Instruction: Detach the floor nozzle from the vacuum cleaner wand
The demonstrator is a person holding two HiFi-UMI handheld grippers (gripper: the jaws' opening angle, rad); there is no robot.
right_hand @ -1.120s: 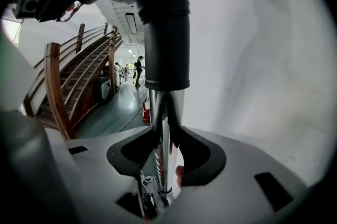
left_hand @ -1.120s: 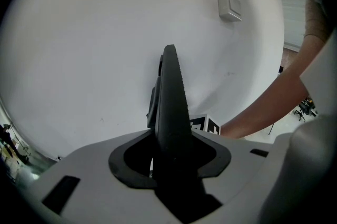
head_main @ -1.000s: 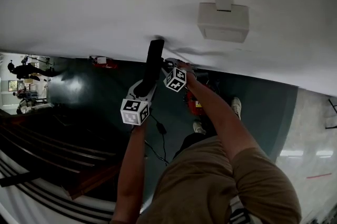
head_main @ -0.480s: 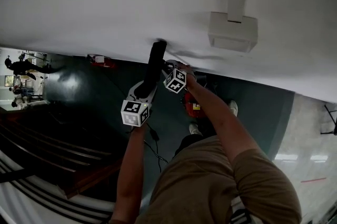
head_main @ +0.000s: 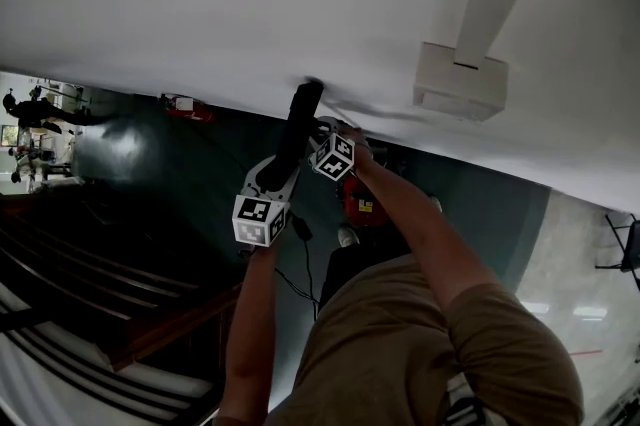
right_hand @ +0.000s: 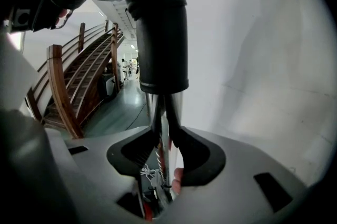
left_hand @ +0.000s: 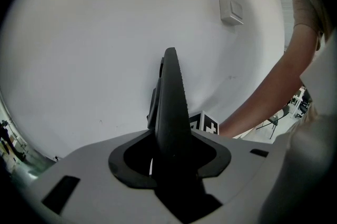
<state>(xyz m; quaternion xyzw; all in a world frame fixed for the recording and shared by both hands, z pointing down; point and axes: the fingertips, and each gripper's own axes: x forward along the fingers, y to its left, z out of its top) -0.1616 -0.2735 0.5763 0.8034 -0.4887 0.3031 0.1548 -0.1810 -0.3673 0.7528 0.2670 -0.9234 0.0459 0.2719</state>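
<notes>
I judge the wand [right_hand: 163, 128] to be a stiff, fairly light metal tube. It looks smooth enough to slip under the pads, so it wants a firm hold close to the joint. The floor nozzle is probably hard plastic on a snug fit, best taken at its neck and drawn straight along the tube. I cannot pick that nozzle out with any certainty in these views. The wand is held up near the white wall [left_hand: 105, 33], and the red vacuum body [head_main: 362, 199] sits on the floor to the right. On my right gripper [right_hand: 165, 103] the jaws are clamped narrowly on the bright tube, just under its wide black sleeve [right_hand: 158, 33]. On my left gripper [left_hand: 170, 65], just to the left, the jaws are pressed together with nothing between them and point at the wall.
</notes>
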